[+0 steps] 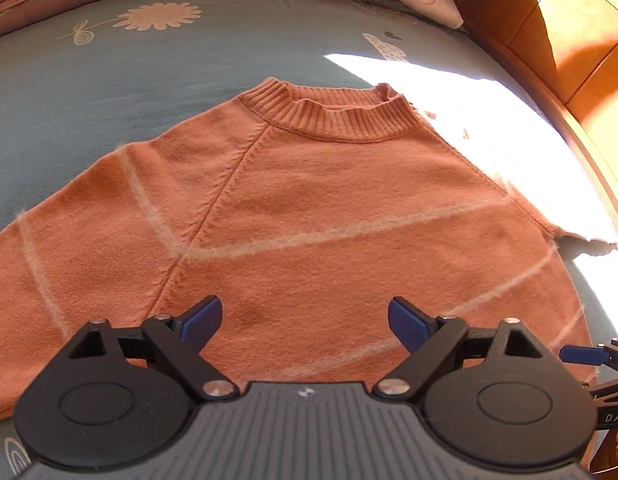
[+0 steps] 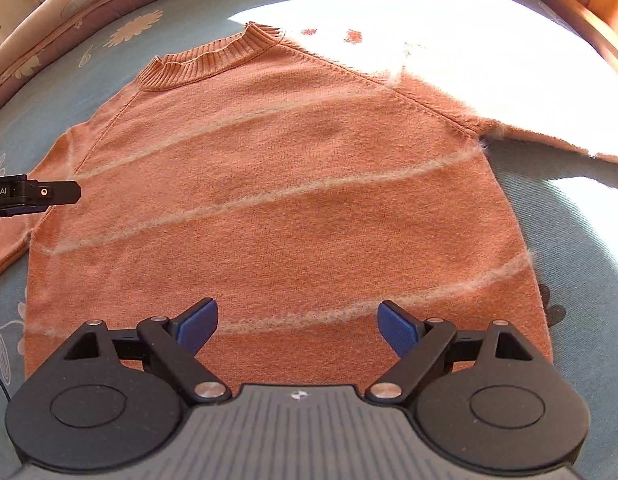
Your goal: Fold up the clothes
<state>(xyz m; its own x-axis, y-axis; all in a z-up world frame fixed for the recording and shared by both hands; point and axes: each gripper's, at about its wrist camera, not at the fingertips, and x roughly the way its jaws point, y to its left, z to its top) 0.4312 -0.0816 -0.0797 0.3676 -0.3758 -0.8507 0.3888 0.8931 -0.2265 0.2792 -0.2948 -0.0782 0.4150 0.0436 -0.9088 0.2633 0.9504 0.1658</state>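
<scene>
Left wrist view: we found the orange sweater spread flat on the blue bedsheet, unfolded. Left gripper and right gripper both hovered wide, empty. Step judged: approach; next, each must pinch a sleeve or hem edge.

Orange sweater lies flat on blue bedsheet.

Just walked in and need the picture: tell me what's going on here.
A person holding a gripper in each hand is about to fold an orange sweater with pale stripes. It lies spread flat on a blue flowered bedsheet, collar at the far end, one sleeve in bright sunlight. The left gripper and right gripper both hang over the sweater's body, open and holding nothing. No fold is made yet.
</scene>
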